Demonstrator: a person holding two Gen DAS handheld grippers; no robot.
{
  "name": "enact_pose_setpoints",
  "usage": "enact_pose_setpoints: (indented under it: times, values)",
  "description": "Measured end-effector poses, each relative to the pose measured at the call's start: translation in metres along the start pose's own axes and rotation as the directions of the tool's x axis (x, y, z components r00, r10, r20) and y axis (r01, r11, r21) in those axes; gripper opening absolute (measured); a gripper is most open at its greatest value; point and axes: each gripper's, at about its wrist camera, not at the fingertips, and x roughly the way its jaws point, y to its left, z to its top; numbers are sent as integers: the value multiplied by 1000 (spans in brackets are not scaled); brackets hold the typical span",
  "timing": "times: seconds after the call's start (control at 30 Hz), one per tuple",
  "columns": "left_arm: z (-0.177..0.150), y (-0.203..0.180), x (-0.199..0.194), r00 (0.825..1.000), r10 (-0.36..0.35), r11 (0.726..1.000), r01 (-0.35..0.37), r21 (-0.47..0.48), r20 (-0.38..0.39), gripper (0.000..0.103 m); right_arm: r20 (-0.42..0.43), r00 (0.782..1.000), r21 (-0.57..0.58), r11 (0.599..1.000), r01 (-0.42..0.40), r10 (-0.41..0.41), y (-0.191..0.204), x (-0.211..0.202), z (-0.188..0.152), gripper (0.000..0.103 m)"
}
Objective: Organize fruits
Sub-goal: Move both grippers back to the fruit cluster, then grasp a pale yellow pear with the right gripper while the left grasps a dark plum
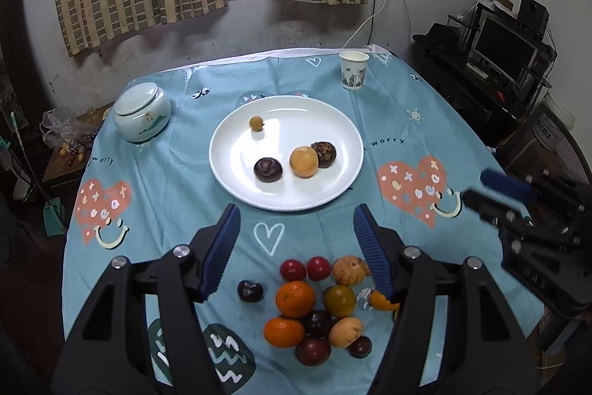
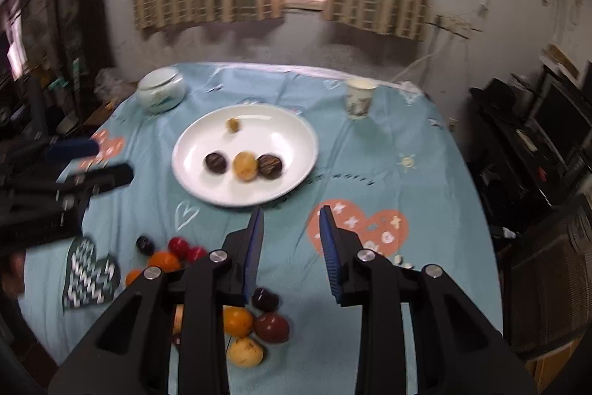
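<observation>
Both left gripper (image 1: 296, 243) and right gripper (image 2: 292, 247) are held wide open and empty above the fruit pile (image 1: 318, 306), white plate (image 1: 236, 173) ahead; next pick is judged pending, requiring descent onto one fruit.

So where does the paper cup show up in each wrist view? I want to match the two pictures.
Left wrist view: the paper cup stands upright at the far right of the table, beyond the white plate and to its right.
Right wrist view: the same cup stands at the far edge, up and right of the plate.
Shared landmark: the white plate holding four fruits, in the middle of both views.
</observation>
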Motion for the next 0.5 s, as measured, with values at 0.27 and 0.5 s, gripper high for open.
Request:
enact_pose_setpoints:
  times: [0.27, 0.5]
  values:
    - [-64, 32, -5, 995, 1, 998, -8, -63, -103, 68, -251, 945, -11, 976, -219, 209, 14, 31, -121, 31]
    - [-115, 28, -1, 973, -42, 997, 27, -70, -225, 68, -273, 937, 21, 975, -222, 219, 24, 60, -131, 32]
